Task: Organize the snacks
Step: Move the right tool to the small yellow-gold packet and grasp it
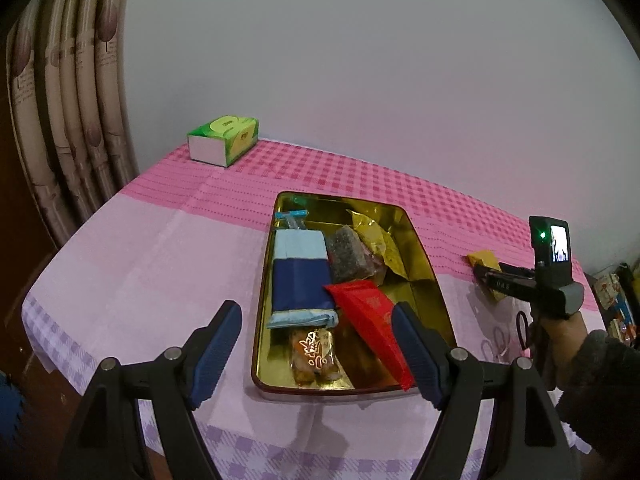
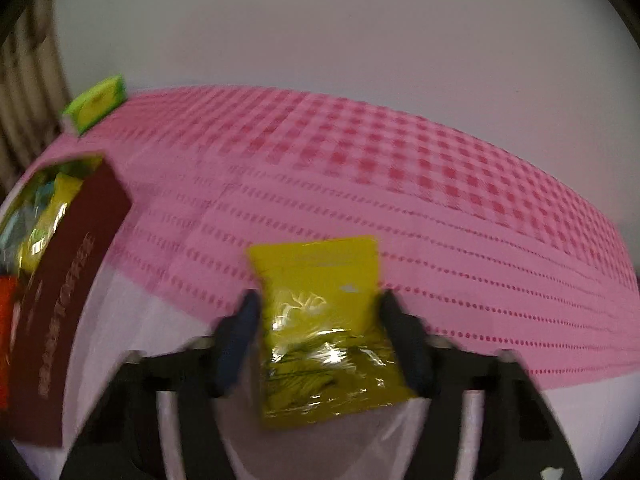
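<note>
I'm looking at a home. A checked pink tablecloth [image 1: 160,240], patterned curtains [image 1: 68,100] far left, tissue box [image 1: 224,140].

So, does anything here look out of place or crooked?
One yellow packet lies on the tablecloth outside the tin, between the right gripper's fingers. In the tin, the red packet lies slanted, its corner over the rim.

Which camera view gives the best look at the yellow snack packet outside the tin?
The right wrist view: the yellow snack packet fills the middle, lying on the tablecloth between the right gripper fingers, though slightly blurred. The left wrist view shows only a small yellow corner of it far right, partly hidden behind that gripper.
</note>
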{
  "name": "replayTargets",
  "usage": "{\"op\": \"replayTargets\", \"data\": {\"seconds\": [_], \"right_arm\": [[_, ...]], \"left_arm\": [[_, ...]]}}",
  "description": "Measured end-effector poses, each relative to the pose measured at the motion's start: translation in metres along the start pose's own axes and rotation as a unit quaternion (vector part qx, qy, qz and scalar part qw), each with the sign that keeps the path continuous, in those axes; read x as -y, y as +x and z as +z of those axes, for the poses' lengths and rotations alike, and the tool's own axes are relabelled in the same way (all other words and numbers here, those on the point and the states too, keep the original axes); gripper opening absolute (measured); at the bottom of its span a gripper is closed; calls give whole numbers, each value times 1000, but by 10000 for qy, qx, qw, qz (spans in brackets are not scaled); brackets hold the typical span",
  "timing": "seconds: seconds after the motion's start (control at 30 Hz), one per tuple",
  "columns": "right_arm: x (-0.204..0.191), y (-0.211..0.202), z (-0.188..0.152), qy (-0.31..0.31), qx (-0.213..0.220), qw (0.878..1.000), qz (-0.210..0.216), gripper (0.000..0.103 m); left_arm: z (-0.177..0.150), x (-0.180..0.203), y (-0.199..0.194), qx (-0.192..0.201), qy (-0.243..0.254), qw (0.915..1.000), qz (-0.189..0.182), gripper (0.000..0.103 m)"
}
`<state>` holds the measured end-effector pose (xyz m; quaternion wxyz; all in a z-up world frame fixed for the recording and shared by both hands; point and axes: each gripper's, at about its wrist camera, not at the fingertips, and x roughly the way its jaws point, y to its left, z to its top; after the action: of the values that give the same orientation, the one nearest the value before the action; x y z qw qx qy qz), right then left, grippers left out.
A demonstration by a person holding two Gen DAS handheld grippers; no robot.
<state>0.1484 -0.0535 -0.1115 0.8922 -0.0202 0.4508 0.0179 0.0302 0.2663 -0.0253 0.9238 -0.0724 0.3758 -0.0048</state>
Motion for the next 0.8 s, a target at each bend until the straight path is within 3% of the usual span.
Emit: {"op": "replayTargets", "data": {"seconds": [0.23, 0.5, 0.8], "right_arm": [[-3, -27, 18, -6, 152, 9998, -87, 50], [-20, -106, 49, -234, 703, 9969, -273, 50], [-51, -178, 77, -359, 1202, 9914, -377, 50]], "left_arm": [[3, -4, -13, 119, -111, 9998, 60, 79], [-3, 17, -49, 478, 70, 9988, 31, 79], [-33, 10, -76, 494, 29, 9988, 52, 79]]}}
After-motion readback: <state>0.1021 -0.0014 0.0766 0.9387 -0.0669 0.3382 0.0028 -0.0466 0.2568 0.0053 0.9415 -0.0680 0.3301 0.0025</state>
